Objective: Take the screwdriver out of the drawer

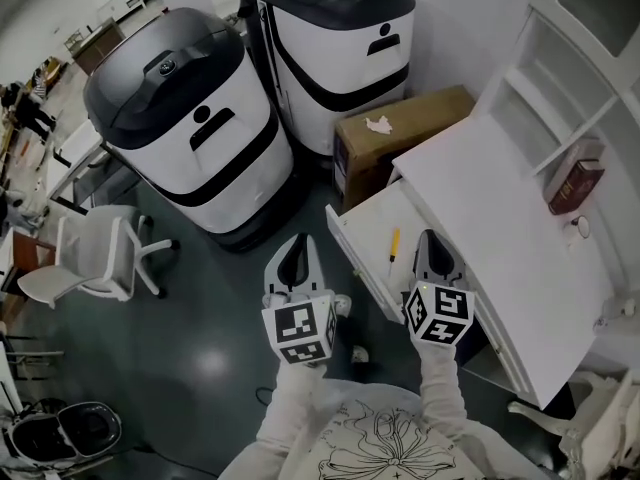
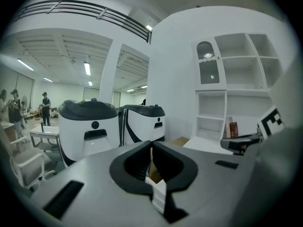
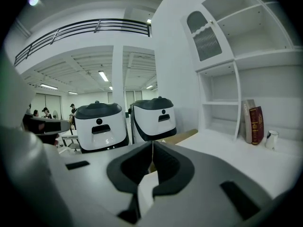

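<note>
A screwdriver (image 1: 394, 246) with a yellow handle lies inside the open white drawer (image 1: 352, 255) under the white desk top (image 1: 500, 218). My right gripper (image 1: 430, 245) hovers over the drawer, just right of the screwdriver, with its jaws shut and nothing in them. My left gripper (image 1: 294, 256) hangs over the dark floor to the left of the drawer front, jaws together and empty. In the left gripper view the left gripper (image 2: 151, 145) points past a cardboard box. In the right gripper view the right gripper (image 3: 152, 143) points the same way; the screwdriver is hidden there.
A brown cardboard box (image 1: 400, 133) stands behind the drawer. Two large white-and-black machines (image 1: 190, 118) (image 1: 335, 28) fill the floor beyond. A white office chair (image 1: 90, 258) is at the left. A red book (image 1: 575, 183) leans in the desk's shelving.
</note>
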Tool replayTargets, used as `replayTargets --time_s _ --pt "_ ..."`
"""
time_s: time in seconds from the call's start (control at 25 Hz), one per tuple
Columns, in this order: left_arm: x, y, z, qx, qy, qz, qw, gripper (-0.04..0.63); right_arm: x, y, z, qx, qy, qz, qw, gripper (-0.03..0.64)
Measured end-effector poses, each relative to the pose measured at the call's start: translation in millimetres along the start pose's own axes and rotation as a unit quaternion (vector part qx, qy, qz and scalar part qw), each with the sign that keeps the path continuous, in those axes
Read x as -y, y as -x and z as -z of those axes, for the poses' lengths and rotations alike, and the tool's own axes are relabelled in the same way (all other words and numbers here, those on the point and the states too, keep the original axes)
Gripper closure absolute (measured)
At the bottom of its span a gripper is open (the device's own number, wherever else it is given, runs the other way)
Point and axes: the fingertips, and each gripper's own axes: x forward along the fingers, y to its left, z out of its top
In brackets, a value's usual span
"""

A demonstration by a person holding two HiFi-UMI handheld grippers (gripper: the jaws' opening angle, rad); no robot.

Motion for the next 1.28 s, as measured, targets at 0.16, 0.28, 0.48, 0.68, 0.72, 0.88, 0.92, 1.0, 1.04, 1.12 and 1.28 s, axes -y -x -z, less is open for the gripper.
replayTargets --time_s 0.16,0.28,0.48,0.68,0.72,0.88,0.92,1.0,1.04,1.12,1.28 --pt "-3.7 -40.9 -3.2 -0.013 -0.004 0.018 0.9997 0.581 8.0 -33.4 -0.2 -0.014 -0.005 0.013 1.000 0.612" --pt "-7.6 -70.2 -2.6 -0.025 -0.008 0.031 0.9992 0.582 14.0 -56.4 3.9 -0.029 -0.007 0.026 0.999 0.612" --pt "-12.8 -110.9 6.6 -0.047 -0.011 0.050 0.9976 0.581 19.8 -88.6 18.1 -0.055 -0.013 0.040 0.998 0.612" --pt "-17.5 -142.4 23.9 -0.074 -0.010 0.068 0.9949 0.581 19.9 -114.8 35.3 -0.078 -0.021 0.040 0.996 0.611" --pt "-18.4 -147.8 27.8 -0.079 -0.011 0.070 0.9943 0.581 20.7 -119.3 39.0 -0.083 -0.022 0.042 0.995 0.611" --pt "-20.6 -166.9 43.2 -0.100 -0.013 0.080 0.9916 0.581 24.7 -135.4 54.4 -0.099 -0.030 0.049 0.993 0.611" --pt "-20.8 -171.2 46.6 -0.105 -0.014 0.083 0.9909 0.582 25.7 -138.8 59.0 -0.104 -0.032 0.050 0.993 0.611" --pt "-20.3 -178.8 53.4 -0.114 -0.015 0.088 0.9895 0.583 27.9 -145.0 68.7 -0.115 -0.033 0.052 0.991 0.607" --pt "-20.1 -182.1 57.0 -0.119 -0.015 0.090 0.9887 0.582 28.7 -147.8 73.7 -0.121 -0.033 0.052 0.991 0.603" --pt "-18.9 -188.4 63.1 -0.125 -0.016 0.094 0.9876 0.581 30.2 -153.0 84.2 -0.133 -0.034 0.048 0.989 0.592" --pt "-14.2 -196.9 77.1 -0.136 -0.014 0.096 0.9859 0.581 35.0 -159.8 109.7 -0.160 -0.036 0.040 0.986 0.550"
